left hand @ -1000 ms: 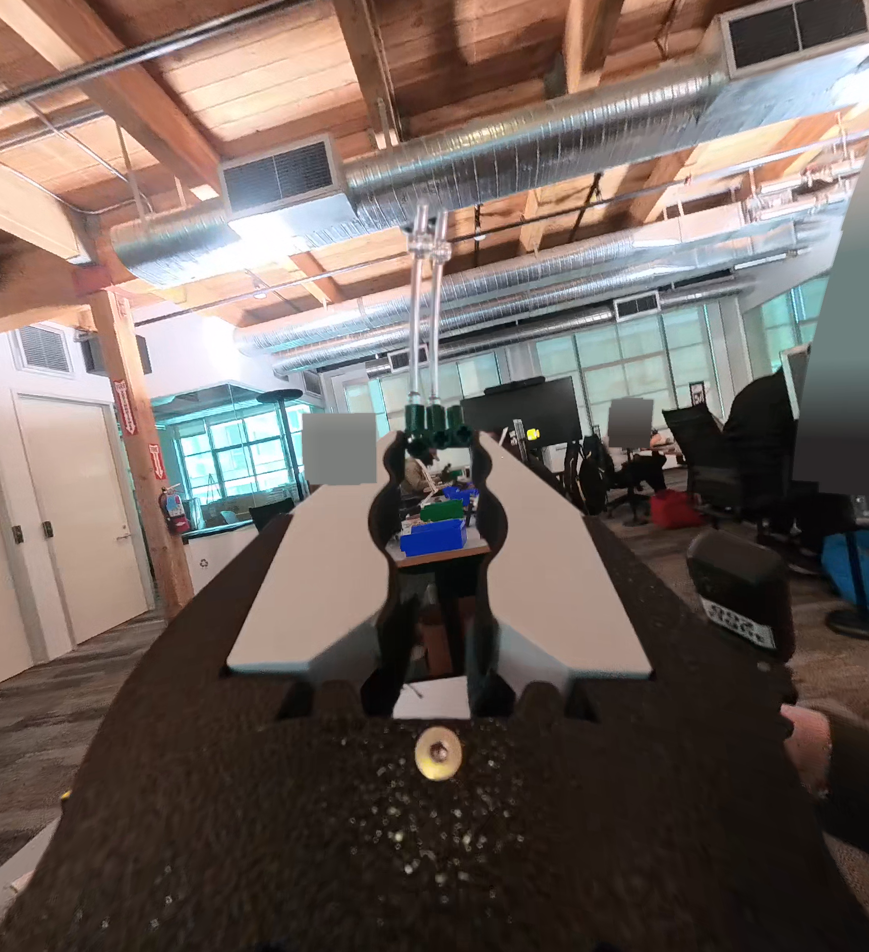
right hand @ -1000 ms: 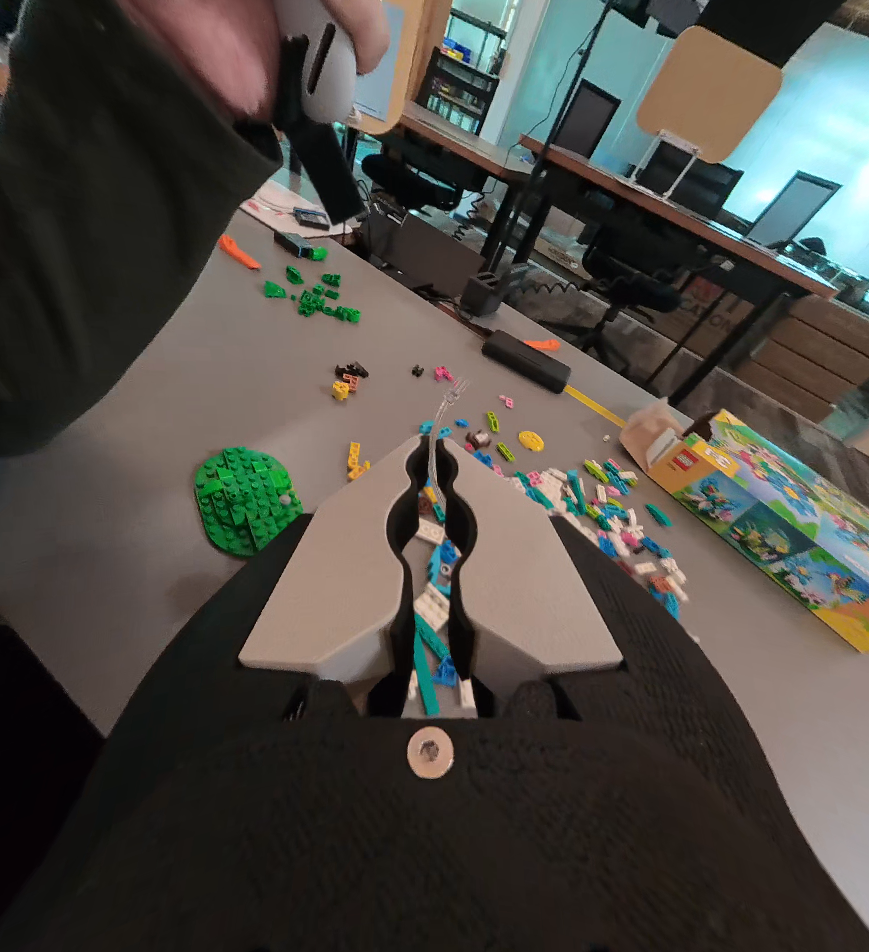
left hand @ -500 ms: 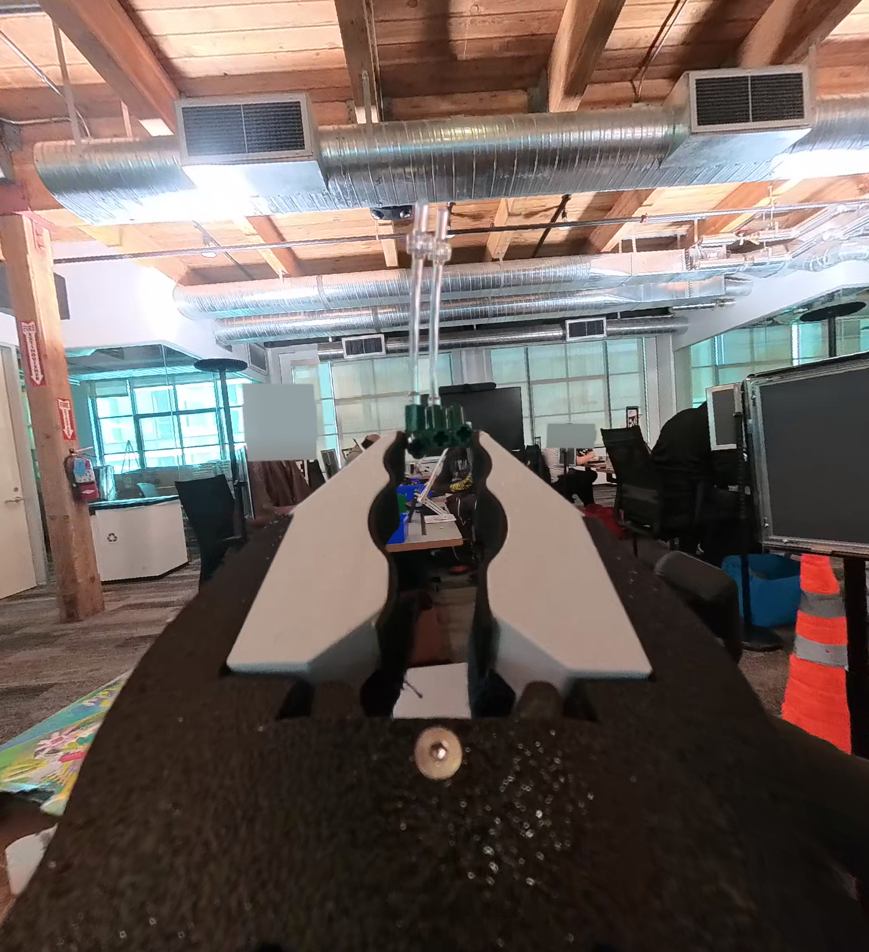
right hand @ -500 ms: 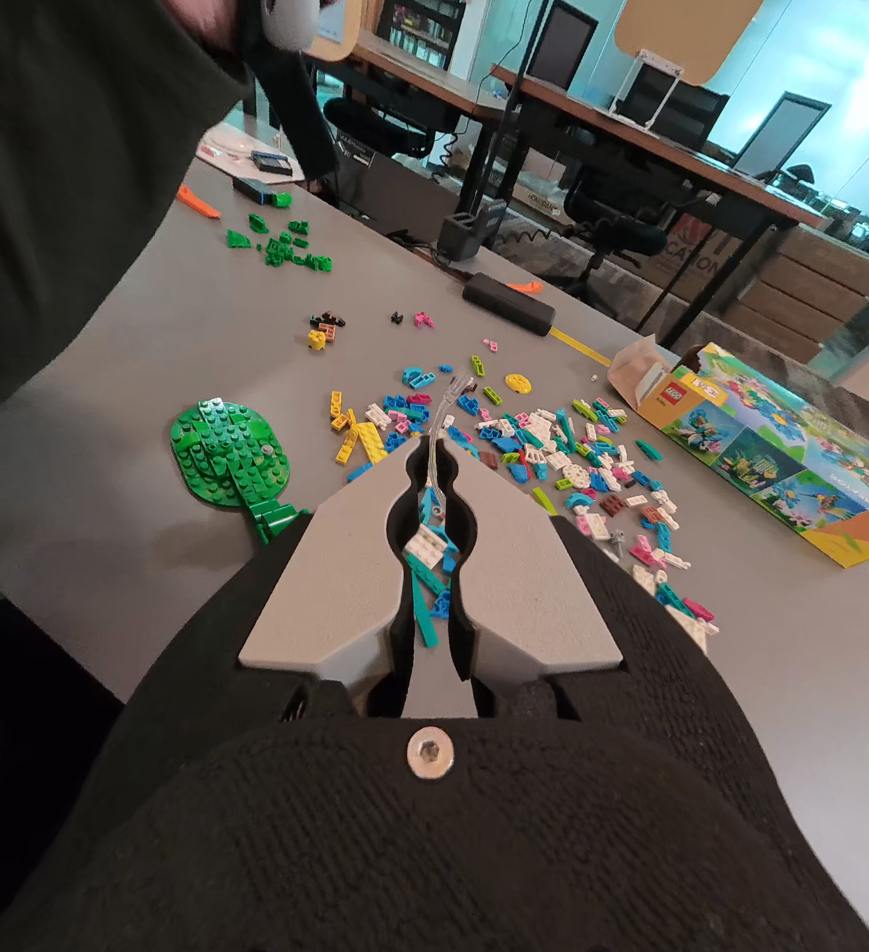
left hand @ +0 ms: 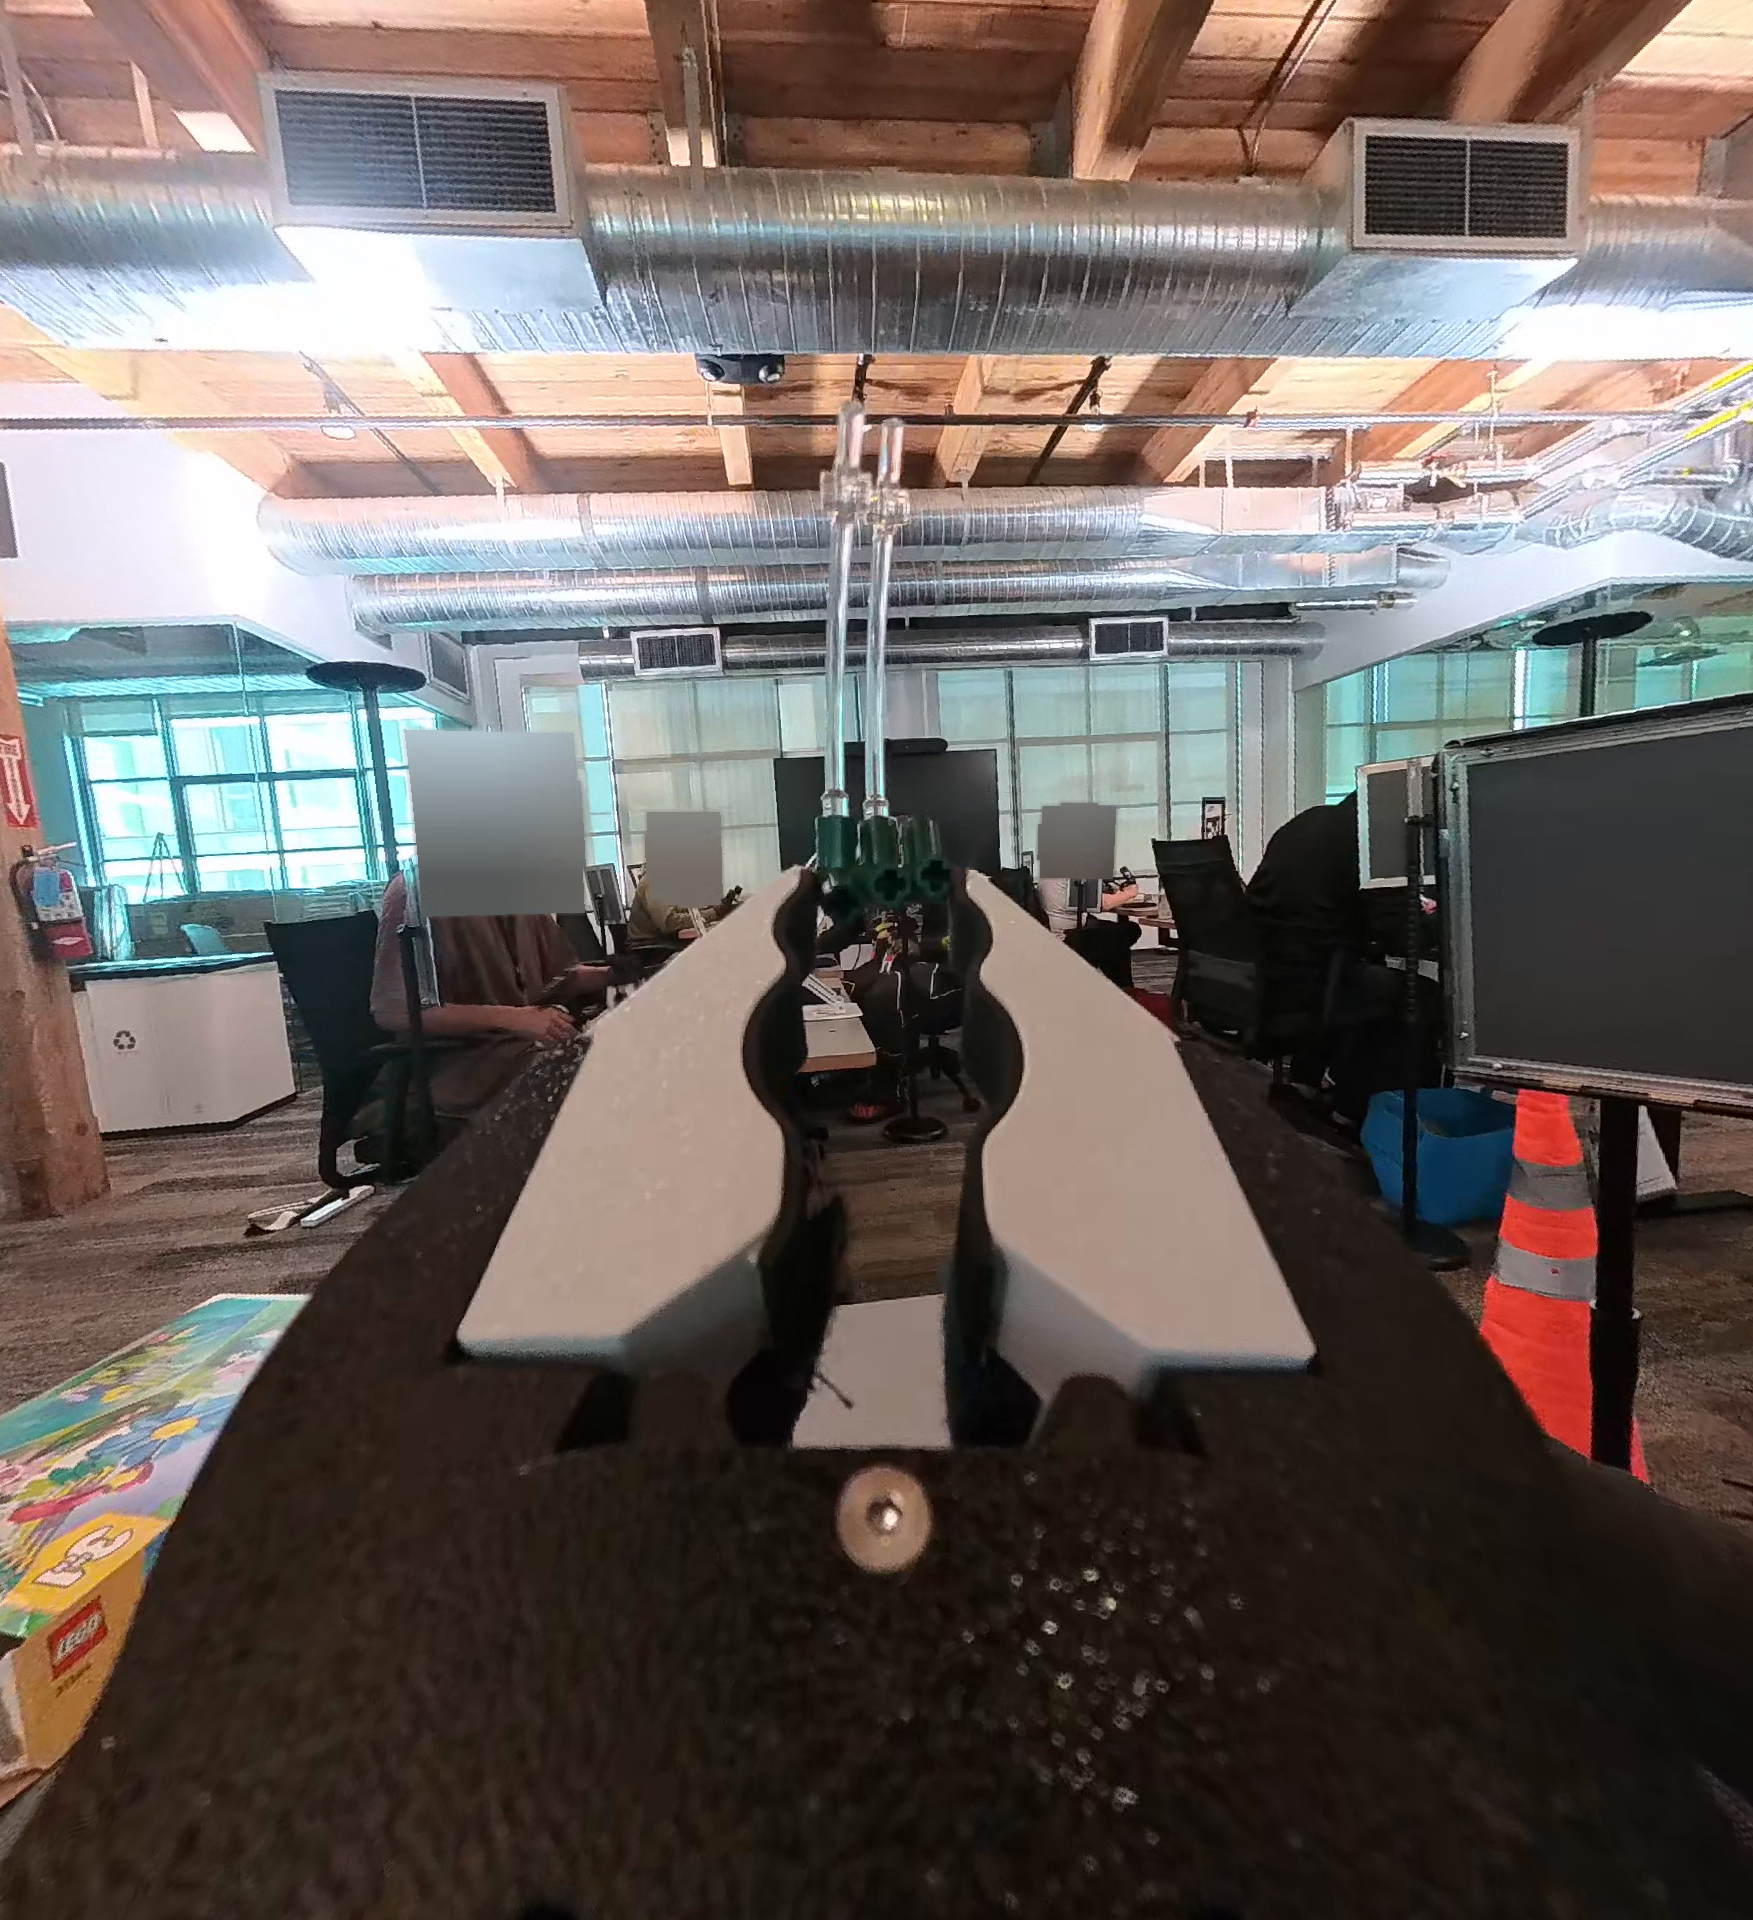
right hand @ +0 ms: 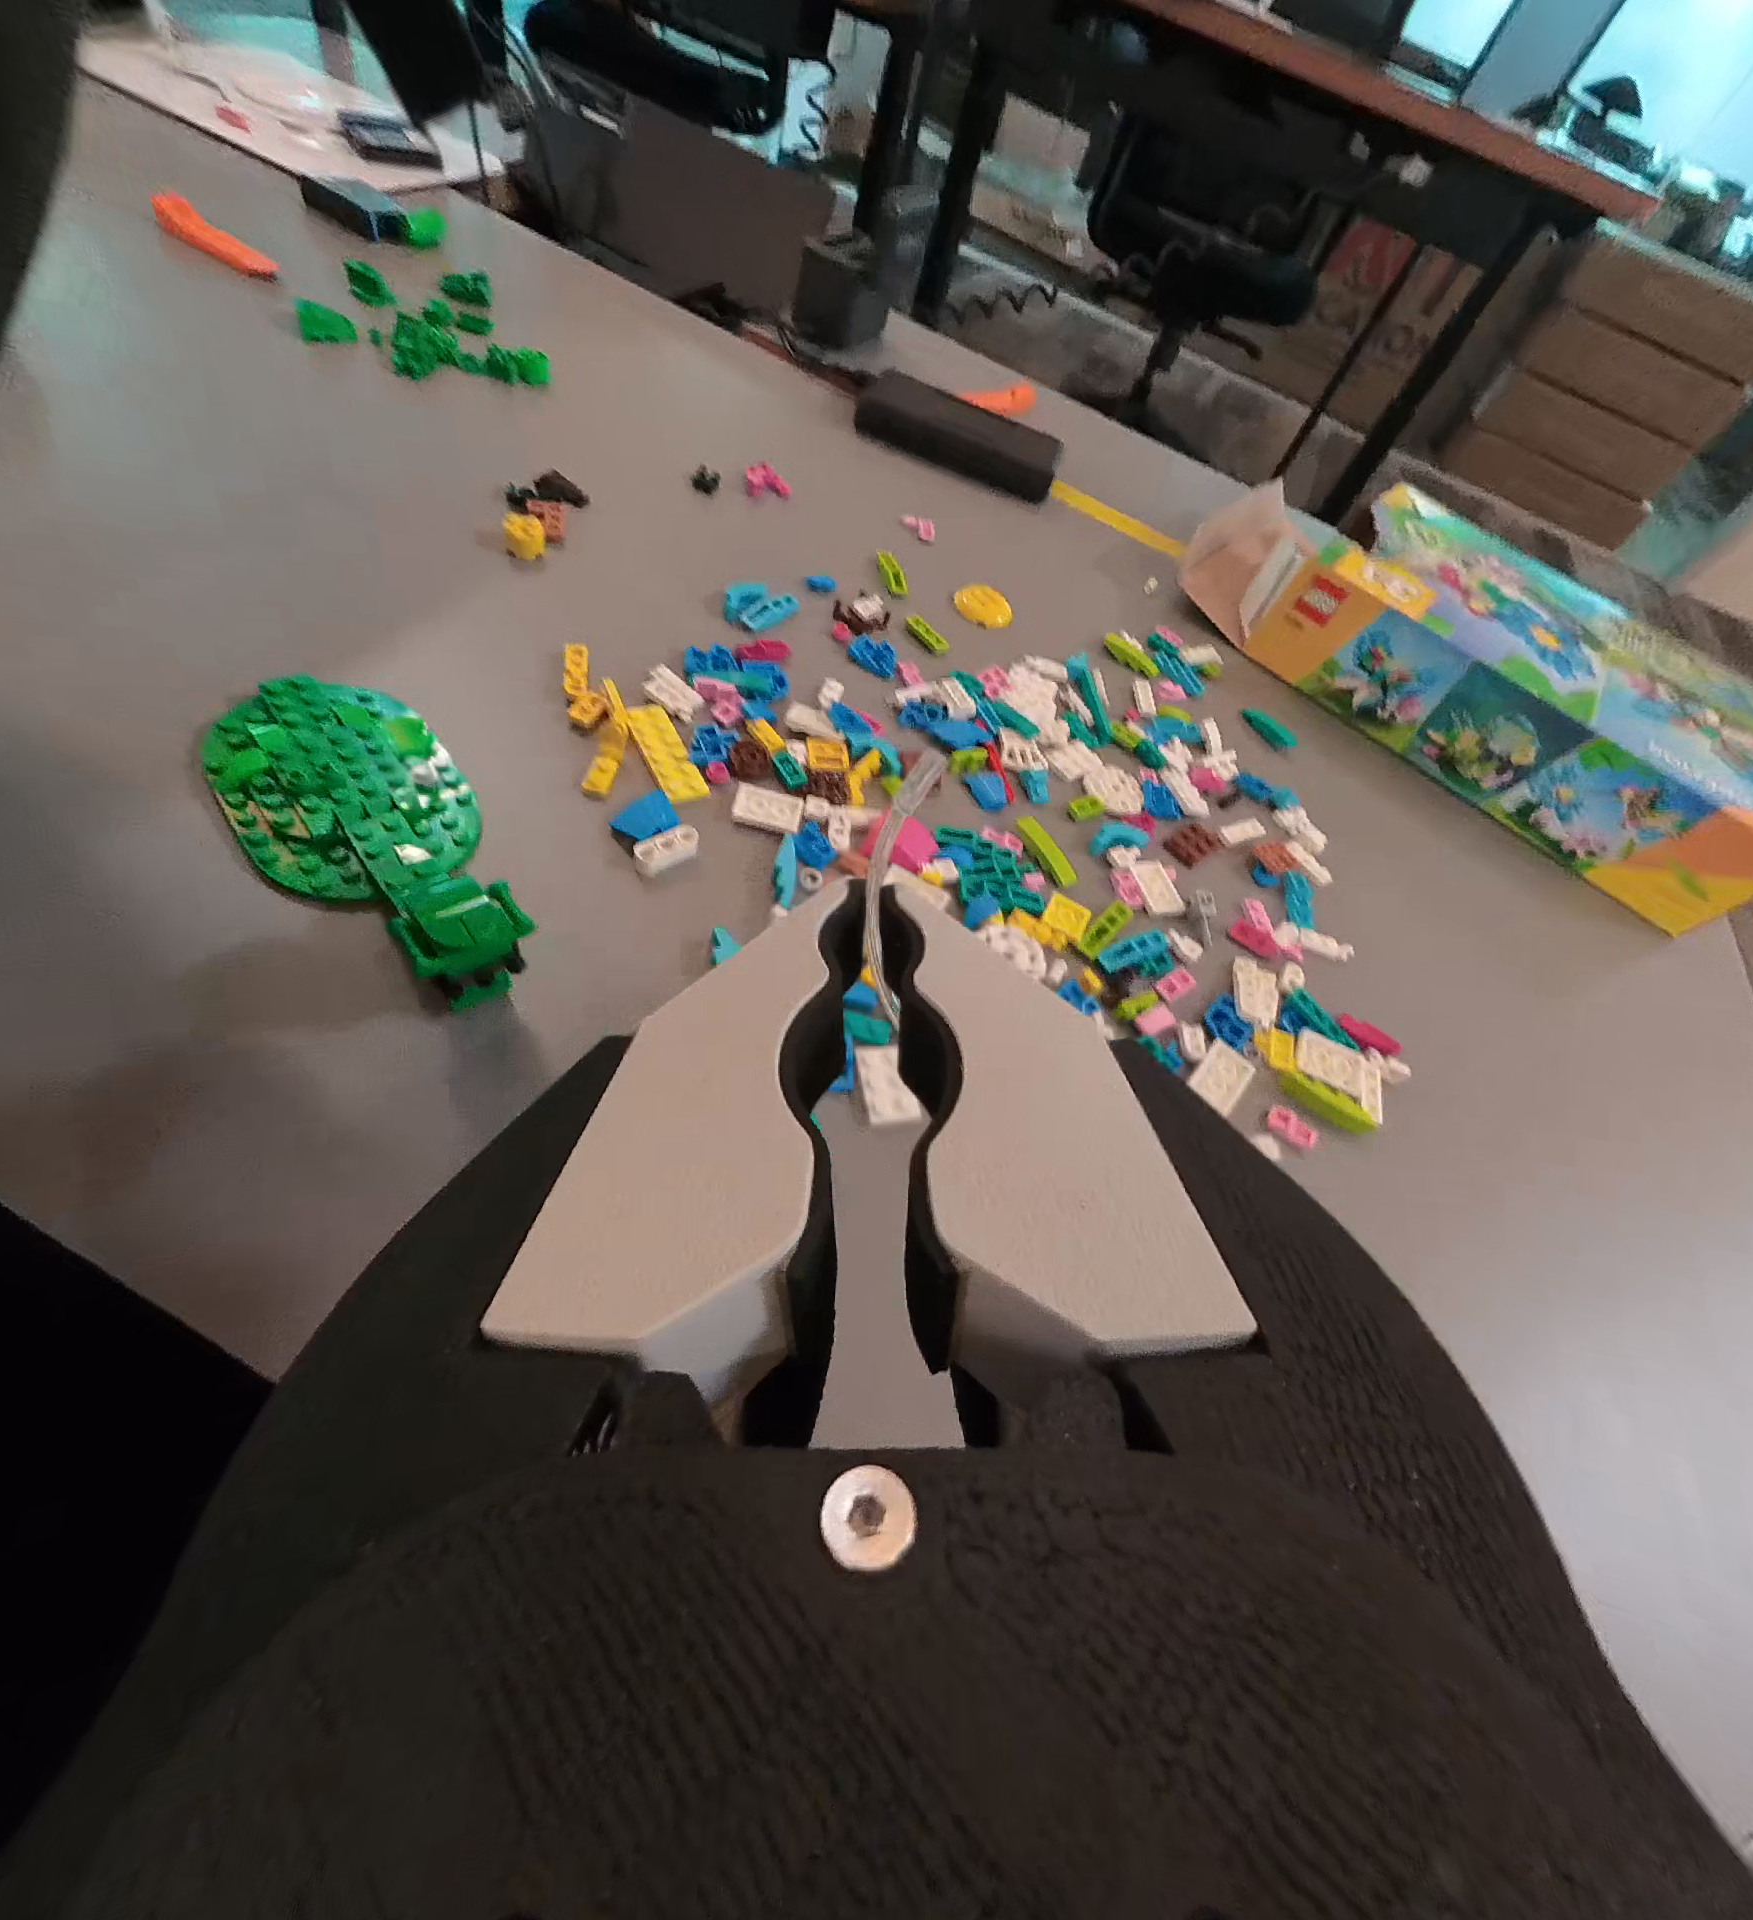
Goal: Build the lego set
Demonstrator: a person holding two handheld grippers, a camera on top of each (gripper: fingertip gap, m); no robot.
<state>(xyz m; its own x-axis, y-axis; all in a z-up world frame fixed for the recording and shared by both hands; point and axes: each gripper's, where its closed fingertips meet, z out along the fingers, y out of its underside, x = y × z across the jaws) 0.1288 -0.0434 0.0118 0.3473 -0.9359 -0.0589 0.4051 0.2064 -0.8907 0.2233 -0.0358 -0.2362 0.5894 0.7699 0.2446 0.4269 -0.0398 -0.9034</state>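
The left gripper [left hand: 884, 883] fingers clench a dark green block [left hand: 882, 871] at their tips, two clear rods [left hand: 856, 644] rising beyond; the right gripper [right hand: 877, 902] fingers pinch a clear stem [right hand: 901, 821] at their tips, loose bricks [right hand: 1007, 821] on the counter [right hand: 228, 540] beyond them.

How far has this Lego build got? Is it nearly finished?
Early days, I'd say. Done: a round green base with a small green block on its near edge sits on the grey table. In hand: the left claw grips a dark green piece carrying two clear rods; the right claw pinches another clear rod. Left: a big pile of loose coloured pieces and some green ones.
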